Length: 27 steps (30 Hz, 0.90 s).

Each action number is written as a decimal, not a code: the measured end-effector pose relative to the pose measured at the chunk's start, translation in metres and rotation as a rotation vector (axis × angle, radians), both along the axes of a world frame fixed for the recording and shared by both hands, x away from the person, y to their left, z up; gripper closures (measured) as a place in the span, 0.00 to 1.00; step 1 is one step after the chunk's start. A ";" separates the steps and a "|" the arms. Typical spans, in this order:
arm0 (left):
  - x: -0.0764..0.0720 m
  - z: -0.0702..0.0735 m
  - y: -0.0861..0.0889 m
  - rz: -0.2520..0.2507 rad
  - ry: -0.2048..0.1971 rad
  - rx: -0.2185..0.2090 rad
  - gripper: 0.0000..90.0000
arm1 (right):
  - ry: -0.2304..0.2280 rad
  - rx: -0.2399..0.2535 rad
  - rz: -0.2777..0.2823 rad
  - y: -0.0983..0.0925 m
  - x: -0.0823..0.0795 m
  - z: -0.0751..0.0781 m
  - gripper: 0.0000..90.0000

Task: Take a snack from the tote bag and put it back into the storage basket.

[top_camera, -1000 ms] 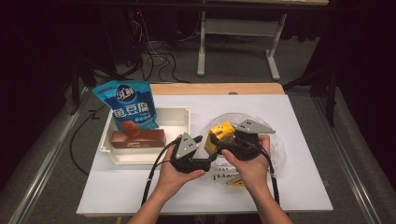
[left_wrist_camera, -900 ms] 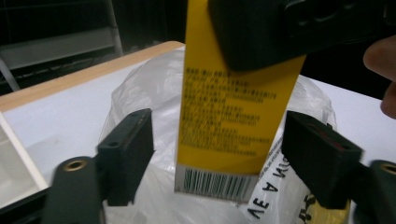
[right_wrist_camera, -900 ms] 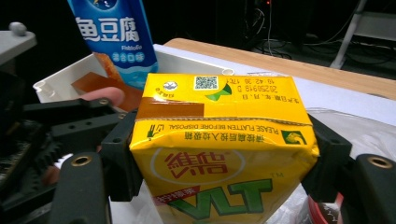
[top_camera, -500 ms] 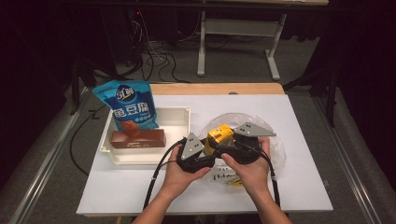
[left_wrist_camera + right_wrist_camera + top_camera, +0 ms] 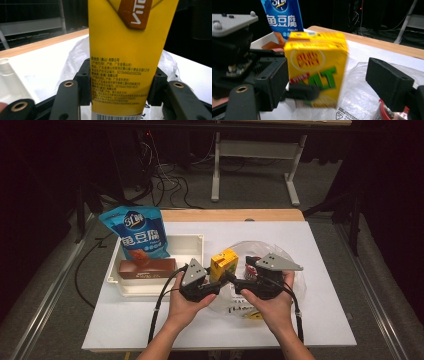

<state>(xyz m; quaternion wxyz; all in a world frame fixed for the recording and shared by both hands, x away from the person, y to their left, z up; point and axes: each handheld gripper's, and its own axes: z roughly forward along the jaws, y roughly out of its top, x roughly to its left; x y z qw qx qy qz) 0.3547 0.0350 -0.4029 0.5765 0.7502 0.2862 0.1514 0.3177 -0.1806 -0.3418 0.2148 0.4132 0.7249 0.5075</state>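
A yellow drink carton [image 5: 223,262] stands upright at the left edge of a clear plastic bag [image 5: 285,265]. My left gripper [image 5: 219,282] is shut on the carton's lower part. In the left gripper view both pads press the sides of the carton [image 5: 130,50], with the left gripper [image 5: 120,85] low on it. My right gripper [image 5: 236,284] faces it from the right and is open. In the right gripper view the carton [image 5: 317,70] sits between the wide-spread jaws of the right gripper [image 5: 330,83] without being pinched. The left gripper [image 5: 239,57] shows at the left there.
A white tray [image 5: 187,242] at the left holds a blue snack bag [image 5: 137,232] and a brown box [image 5: 147,268]. A red-lidded item [image 5: 250,268] lies inside the plastic bag. The white table top [image 5: 320,320] ends in a wooden strip [image 5: 230,215] at the back.
The carton has shifted a little to the left, out of the bag's mouth, held by the left gripper. The right gripper stays close beside it.
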 end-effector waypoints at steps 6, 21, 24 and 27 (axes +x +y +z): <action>0.003 0.002 0.014 0.028 0.001 -0.001 0.57 | -0.015 0.001 -0.014 -0.012 -0.007 0.000 0.22; 0.013 0.003 0.047 0.104 0.012 -0.025 0.57 | 0.015 -0.034 -0.081 -0.054 -0.015 -0.026 0.26; 0.016 0.002 0.052 0.119 0.015 -0.025 0.57 | 0.023 -0.033 -0.092 -0.062 -0.017 -0.030 0.27; 0.020 0.001 0.056 0.126 0.011 -0.021 0.57 | 0.033 -0.036 -0.109 -0.070 -0.020 -0.035 0.27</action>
